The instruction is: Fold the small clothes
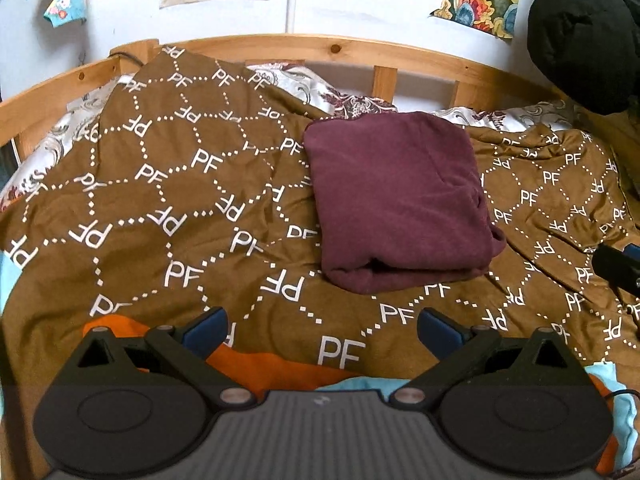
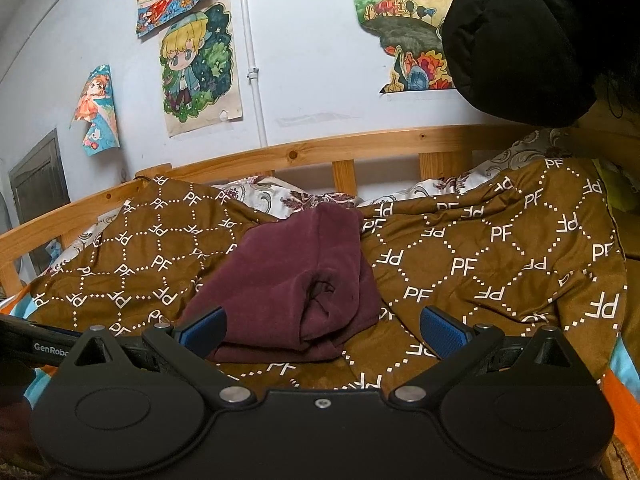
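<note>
Maroon garment (image 1: 396,200) lies folded into a compact bundle on the brown blanket (image 1: 160,184), just ahead of my left gripper (image 1: 322,330) and right gripper (image 2: 322,330); both gape wide, holding nothing. Folding looks finished; perhaps only tidying remains.

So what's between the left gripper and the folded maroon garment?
Only brown PF blanket, seen in the left wrist view; the open left gripper hangs short of the garment, nothing else between.

The folded garment (image 1: 400,204) is plain maroon; under it, the blanket (image 1: 168,184) is brown with white dotted diamonds and "PF" letters. Tool pads (image 2: 442,330) are blue.
</note>
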Action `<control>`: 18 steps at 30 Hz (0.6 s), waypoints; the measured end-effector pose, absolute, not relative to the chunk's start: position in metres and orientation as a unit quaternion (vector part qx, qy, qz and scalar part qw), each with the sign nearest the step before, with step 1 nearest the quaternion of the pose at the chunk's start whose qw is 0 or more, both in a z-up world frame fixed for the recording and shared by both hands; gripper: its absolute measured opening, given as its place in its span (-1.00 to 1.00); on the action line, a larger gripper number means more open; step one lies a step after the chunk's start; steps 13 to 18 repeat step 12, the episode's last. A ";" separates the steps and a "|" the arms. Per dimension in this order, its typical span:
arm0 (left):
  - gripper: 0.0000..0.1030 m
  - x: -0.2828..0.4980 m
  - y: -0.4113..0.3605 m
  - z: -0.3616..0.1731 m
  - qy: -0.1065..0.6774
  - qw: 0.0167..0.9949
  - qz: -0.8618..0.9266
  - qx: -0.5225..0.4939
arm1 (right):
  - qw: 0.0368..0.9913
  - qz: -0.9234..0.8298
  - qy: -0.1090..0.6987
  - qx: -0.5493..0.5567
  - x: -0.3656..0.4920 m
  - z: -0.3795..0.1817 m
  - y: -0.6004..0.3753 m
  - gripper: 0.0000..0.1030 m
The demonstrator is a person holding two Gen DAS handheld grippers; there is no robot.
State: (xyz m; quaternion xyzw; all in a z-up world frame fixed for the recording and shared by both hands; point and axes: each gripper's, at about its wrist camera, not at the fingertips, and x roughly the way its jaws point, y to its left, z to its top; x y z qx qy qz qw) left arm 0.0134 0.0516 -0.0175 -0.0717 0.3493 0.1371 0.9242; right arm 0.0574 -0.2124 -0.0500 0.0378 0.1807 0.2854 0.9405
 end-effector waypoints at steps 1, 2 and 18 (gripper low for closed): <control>0.99 0.013 0.051 -0.017 0.347 0.925 0.137 -0.067 | 0.940 0.285 0.181 0.039 0.058 -0.050 -0.213 0.99; 0.99 0.013 0.050 -0.017 0.345 0.926 0.137 -0.064 | 0.940 0.286 0.181 0.038 0.058 -0.050 -0.213 0.99; 0.99 0.015 0.049 -0.017 0.350 0.925 0.136 -0.063 | 0.940 0.285 0.182 0.038 0.057 -0.050 -0.212 0.99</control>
